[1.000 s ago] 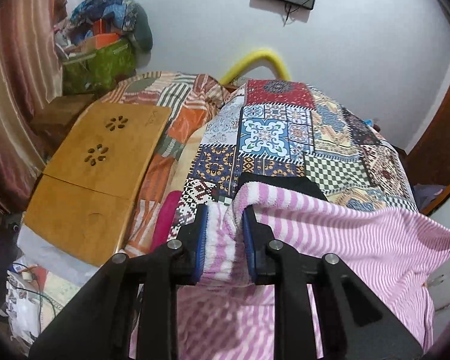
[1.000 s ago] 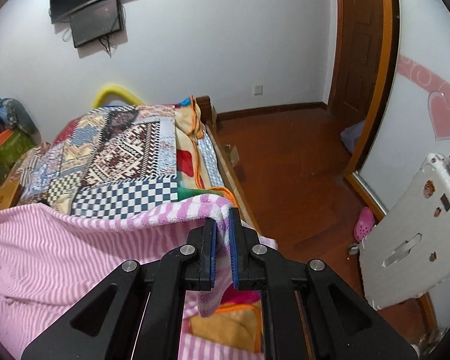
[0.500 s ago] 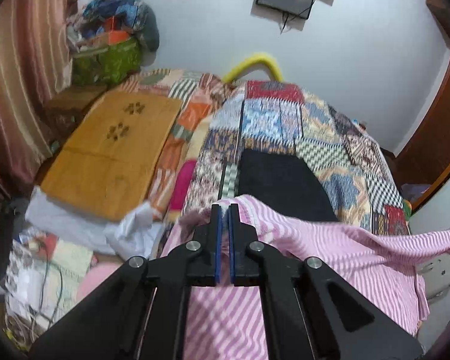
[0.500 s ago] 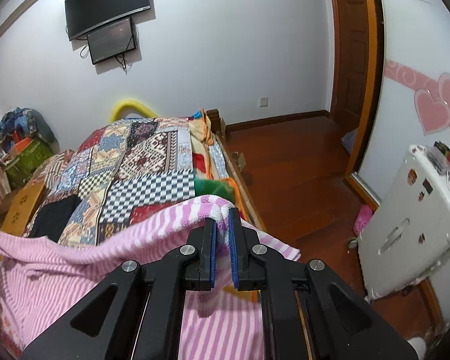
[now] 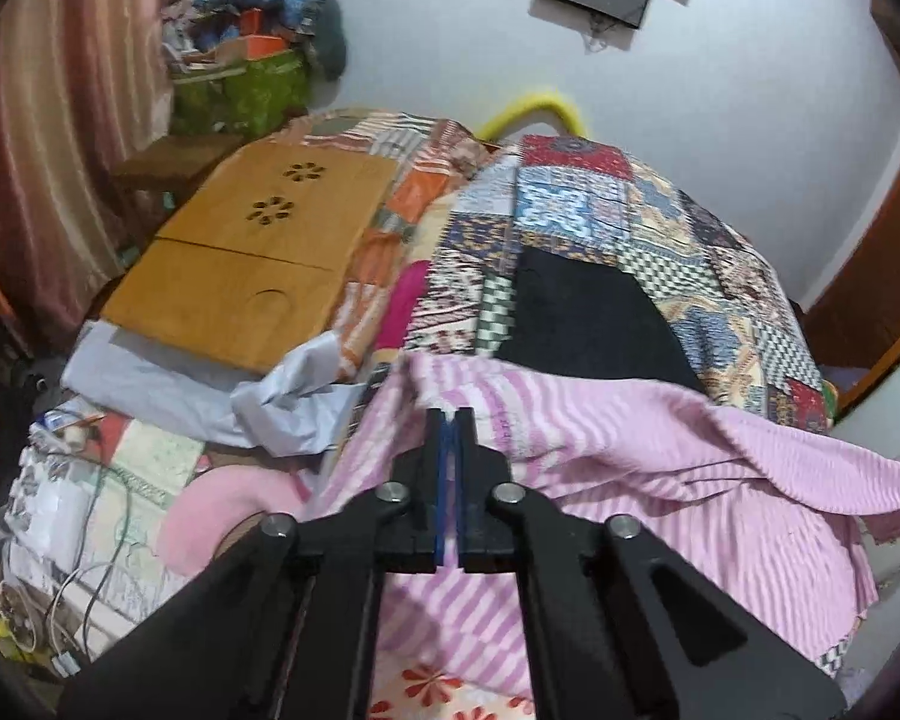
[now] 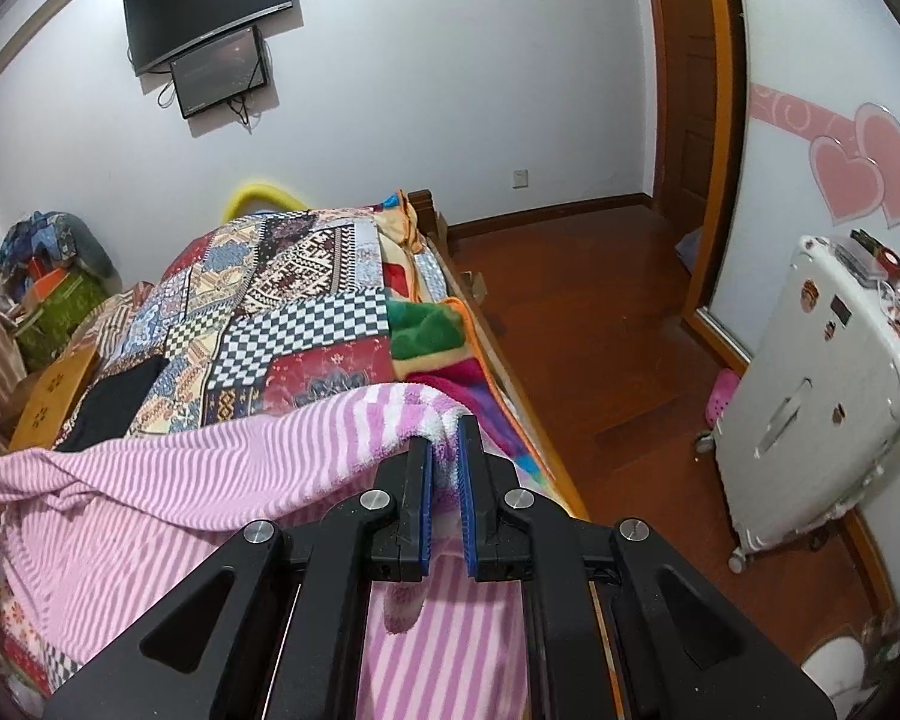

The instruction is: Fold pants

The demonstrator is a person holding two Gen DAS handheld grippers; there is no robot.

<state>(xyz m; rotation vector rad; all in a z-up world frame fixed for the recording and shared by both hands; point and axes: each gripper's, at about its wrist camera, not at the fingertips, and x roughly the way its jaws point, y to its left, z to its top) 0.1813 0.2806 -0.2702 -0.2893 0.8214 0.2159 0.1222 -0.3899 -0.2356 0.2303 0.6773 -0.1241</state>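
Note:
The pants (image 5: pixel 630 456) are pink and white striped fleece, stretched between my two grippers over the near end of the bed. My left gripper (image 5: pixel 449 414) is shut, with the pants' left corner pinched at its tips. In the right wrist view the pants (image 6: pixel 210 480) hang in a slack band leftward from my right gripper (image 6: pixel 444 432). That gripper is shut on the pants' right corner, and a tuft of fleece shows between its blue pads (image 6: pixel 426 480). The lower part of the pants drapes below both grippers.
A patchwork quilt (image 5: pixel 630 210) covers the bed, with a black garment (image 5: pixel 582 324) lying on it. A wooden lap table (image 5: pixel 252 258) and crumpled pale cloth (image 5: pixel 282 408) lie at the left. Right of the bed are a wooden floor (image 6: pixel 600 312) and a white suitcase (image 6: pixel 822 408).
The left jaws have closed on the pants' corner. Both grippers have drawn back toward the near end of the bed with the pants, uncovering the black garment and more quilt.

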